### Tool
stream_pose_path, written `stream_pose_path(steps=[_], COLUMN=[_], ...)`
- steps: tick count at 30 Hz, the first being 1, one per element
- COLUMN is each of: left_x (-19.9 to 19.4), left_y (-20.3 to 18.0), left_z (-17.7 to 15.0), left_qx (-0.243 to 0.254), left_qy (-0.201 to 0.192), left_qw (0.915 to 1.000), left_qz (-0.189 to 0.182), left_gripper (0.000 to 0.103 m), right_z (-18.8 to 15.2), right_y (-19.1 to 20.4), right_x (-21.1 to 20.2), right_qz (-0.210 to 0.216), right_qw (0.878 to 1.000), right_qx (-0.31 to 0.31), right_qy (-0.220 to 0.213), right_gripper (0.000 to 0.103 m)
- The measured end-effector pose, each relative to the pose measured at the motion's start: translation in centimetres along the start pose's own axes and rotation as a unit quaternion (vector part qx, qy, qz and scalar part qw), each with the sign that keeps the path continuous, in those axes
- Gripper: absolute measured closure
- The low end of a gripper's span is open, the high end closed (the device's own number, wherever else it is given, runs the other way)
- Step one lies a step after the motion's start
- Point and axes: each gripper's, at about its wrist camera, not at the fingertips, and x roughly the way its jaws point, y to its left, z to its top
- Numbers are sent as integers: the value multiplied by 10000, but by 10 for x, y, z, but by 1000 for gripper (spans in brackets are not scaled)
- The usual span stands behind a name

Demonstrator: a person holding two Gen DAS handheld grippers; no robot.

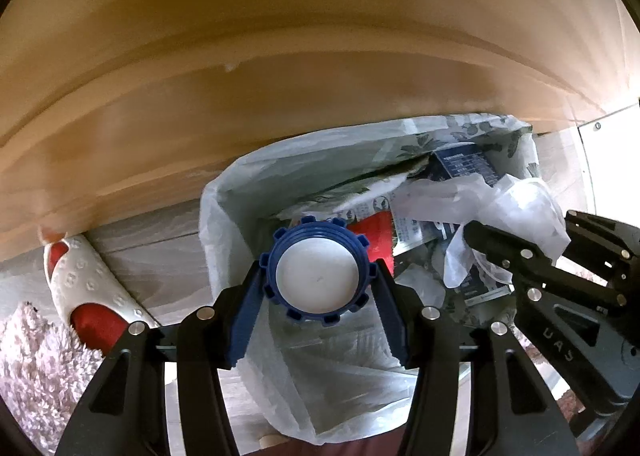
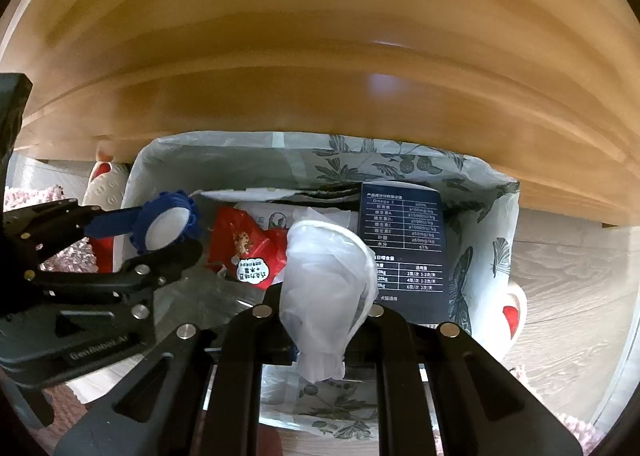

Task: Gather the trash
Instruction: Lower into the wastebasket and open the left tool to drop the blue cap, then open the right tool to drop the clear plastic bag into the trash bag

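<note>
A trash bin lined with a pale leaf-printed bag (image 1: 208,207) (image 2: 136,175) stands on the floor below both grippers. My left gripper (image 1: 318,276) is shut on a blue ridged bottle cap (image 1: 316,272) with a white inside, held over the bin's left part; it also shows as the left gripper (image 2: 160,232) with the cap (image 2: 166,228) in the right wrist view. My right gripper (image 2: 324,298) is shut on a crumpled white plastic film (image 2: 324,276), above the bin's middle. Inside lie a red snack wrapper (image 2: 248,244) and a dark blue printed box (image 2: 404,240).
A wooden furniture edge (image 1: 280,55) overhangs the far side of the bin. White-and-red slippers lie on both sides, one at the left (image 1: 80,284) and one at the right (image 2: 516,312). A pink shaggy rug (image 1: 36,368) sits at the near left on the grey wood floor (image 2: 568,276).
</note>
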Motion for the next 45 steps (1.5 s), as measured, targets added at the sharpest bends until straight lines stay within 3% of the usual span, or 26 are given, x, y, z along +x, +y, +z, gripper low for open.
stream_pose_path(steps=[5, 15, 18, 23, 30, 43, 45], left_x=[-3, -20, -27, -37, -49, -54, -54], left_y=[1, -3, -2, -1, -1, 10, 12], left_z=[-1, -5, -4, -1, -4, -7, -7], left_qx=[-77, -28, -116, -205, -236, -405, -427], left_qy=[47, -222, -300, -442, -653, -727, -723], left_qw=[10000, 9997, 9995, 9988, 9971, 9955, 9954], left_qz=[17, 73, 17, 19, 324, 446, 468], left_gripper=[50, 18, 15, 12, 9, 9, 9], right_z=[-1, -3, -3, -4, -5, -8, -8], right_y=[1, -2, -3, -6, -6, 2, 2], right_x=[3, 1, 2, 2, 2, 6, 5], right_qz=[-2, 5, 7, 27, 13, -5, -45], right_qw=[10000, 10000, 10000, 9999, 10000, 10000, 10000], right_qx=[45, 67, 69, 100, 92, -2, 4], right_qy=[7, -53, -55, -49, -33, -25, 19], right_gripper=[90, 90, 90, 90, 89, 88, 76])
